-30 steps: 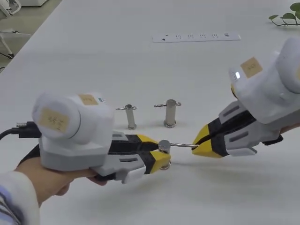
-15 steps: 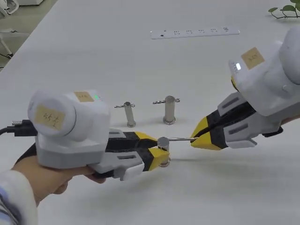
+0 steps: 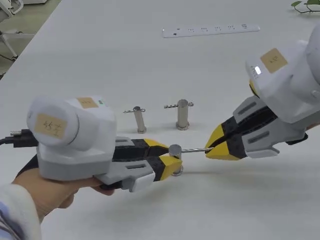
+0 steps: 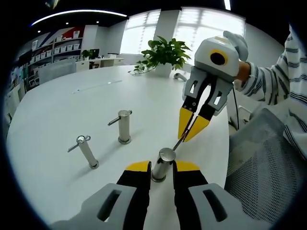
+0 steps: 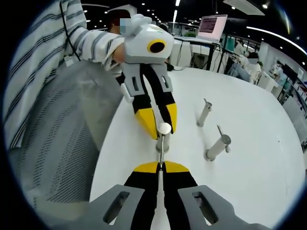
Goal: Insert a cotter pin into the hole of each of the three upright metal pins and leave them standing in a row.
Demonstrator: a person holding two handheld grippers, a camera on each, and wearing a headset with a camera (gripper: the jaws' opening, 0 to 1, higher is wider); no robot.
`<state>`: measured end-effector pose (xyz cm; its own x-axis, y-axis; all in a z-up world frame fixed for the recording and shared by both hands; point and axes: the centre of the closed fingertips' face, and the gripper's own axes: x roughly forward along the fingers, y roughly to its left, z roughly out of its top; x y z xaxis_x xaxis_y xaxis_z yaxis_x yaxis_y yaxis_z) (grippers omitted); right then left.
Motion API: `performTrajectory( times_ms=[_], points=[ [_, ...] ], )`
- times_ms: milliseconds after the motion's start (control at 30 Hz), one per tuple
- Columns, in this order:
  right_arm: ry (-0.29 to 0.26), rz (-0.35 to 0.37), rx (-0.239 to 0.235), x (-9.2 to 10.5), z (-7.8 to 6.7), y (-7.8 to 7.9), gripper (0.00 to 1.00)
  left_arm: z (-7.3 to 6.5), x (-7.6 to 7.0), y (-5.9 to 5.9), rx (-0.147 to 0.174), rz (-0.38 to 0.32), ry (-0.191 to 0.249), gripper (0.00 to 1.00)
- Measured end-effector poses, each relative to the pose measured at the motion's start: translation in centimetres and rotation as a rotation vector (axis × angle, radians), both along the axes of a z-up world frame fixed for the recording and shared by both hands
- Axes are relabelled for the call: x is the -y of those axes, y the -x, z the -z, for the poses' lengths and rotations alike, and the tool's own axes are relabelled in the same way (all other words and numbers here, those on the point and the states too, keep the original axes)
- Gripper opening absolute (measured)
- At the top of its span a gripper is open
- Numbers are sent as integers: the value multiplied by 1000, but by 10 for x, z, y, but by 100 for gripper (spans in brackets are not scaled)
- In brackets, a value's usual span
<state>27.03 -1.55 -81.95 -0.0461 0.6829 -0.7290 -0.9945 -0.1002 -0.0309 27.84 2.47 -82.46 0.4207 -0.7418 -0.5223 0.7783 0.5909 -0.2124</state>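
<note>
Clamping the front metal pin point(image 3: 175, 150) in your left gripper point(image 3: 168, 161), you're pinching the cotter pin point(image 3: 194, 150) with your right gripper point(image 3: 212, 147), tip at the pin's head.

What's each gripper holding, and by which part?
Left gripper clamps the near metal pin by its shaft, below the head. Right gripper pinches the cotter pin by its outer end.
</note>
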Motion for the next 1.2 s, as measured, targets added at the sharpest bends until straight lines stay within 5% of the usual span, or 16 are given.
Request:
performTrajectory(
  times_ms=[633, 700, 800, 867, 1200],
  points=[
    [-25, 113, 4, -7, 2, 3, 3, 3, 1, 2, -12, 5, 7, 13],
    [-68, 162, -55, -14, -1, 9, 3, 3, 2, 3, -15, 4, 11, 13],
    [-58, 179, -25, -16, 1, 8, 3, 4, 2, 3, -12, 12, 12, 13],
    [-90, 197, -45, -22, -2, 10, 3, 4, 2, 3, -13, 11, 13, 13],
    [-79, 217, -70, -30, 0, 9, 4, 10, 2, 5, -26, 2, 14, 13]
  ],
)
